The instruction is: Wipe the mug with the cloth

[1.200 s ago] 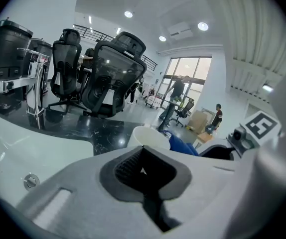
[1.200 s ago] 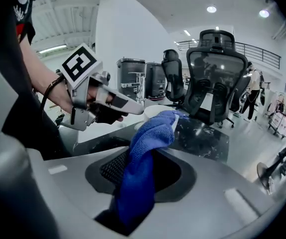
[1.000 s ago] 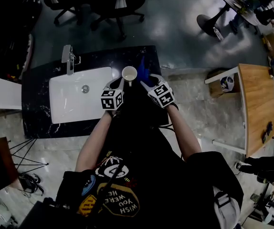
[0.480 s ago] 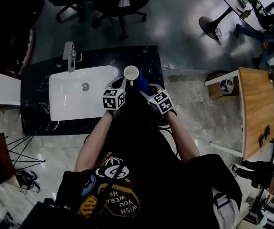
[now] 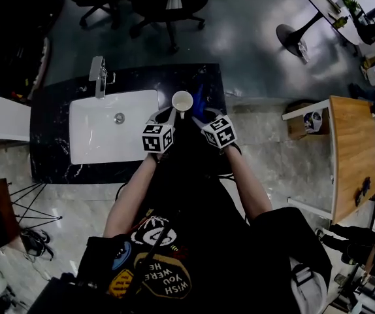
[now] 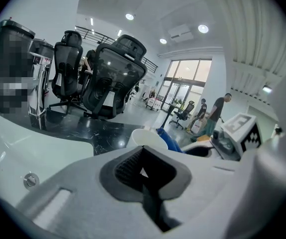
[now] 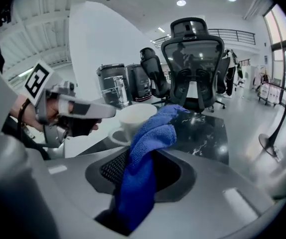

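Centre frame: right gripper (image 5: 198, 114) pinches soft blue cloth (image 7: 150, 138) beside white mug (image 5: 182, 101) – probably light, breakable, best gripped by its handle – left gripper (image 5: 168, 114) closed alongside.

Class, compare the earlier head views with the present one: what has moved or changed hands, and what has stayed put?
The right claw, shut on the blue cloth, drew back toward the person, then came forward again, so the cloth is once more right beside the mug. Nothing was picked up or let go. The left claw at the mug, the mug itself and the sink stayed in place.
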The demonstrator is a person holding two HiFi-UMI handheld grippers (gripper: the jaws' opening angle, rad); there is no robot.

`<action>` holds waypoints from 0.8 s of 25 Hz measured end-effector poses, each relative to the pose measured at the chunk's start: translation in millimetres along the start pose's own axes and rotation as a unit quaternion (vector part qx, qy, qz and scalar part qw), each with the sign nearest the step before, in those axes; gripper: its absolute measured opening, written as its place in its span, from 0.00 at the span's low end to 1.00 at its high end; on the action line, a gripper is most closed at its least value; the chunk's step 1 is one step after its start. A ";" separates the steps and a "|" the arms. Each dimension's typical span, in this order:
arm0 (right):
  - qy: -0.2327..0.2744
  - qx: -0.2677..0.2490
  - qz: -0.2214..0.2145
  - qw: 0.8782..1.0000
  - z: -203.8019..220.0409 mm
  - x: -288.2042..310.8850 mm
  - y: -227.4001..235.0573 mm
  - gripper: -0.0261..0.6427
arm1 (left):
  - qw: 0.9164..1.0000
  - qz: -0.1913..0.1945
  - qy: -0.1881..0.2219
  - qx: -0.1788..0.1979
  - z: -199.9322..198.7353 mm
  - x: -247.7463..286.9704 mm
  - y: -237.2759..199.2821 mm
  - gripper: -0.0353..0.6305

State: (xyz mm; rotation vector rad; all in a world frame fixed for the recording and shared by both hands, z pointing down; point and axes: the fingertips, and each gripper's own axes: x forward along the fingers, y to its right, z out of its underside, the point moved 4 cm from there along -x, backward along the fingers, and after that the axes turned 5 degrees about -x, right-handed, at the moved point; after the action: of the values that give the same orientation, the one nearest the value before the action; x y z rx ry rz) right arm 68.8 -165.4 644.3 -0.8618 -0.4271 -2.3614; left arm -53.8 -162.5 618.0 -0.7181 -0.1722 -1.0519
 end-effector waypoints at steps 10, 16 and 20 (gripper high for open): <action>0.058 -0.003 0.038 0.998 -19.0 -18.3 29.9 0.24 | 1.000 -0.011 0.002 -0.010 0.6 5.5 -7.5 0.06; -0.010 -0.053 0.000 0.999 -18.7 -0.1 17.7 0.24 | 1.000 -0.011 0.000 -0.014 1.7 5.5 -4.4 0.06; -0.028 -0.095 -0.072 0.992 -0.1 -5.9 -26.4 0.24 | 1.000 -0.012 0.007 -0.025 -0.2 6.5 -7.6 0.06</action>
State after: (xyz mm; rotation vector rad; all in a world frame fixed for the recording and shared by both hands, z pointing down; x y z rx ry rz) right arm 56.1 -142.5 637.8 -1.0157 -0.2984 -2.5476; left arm -56.9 -169.6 624.3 -0.7551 -0.1438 -1.0862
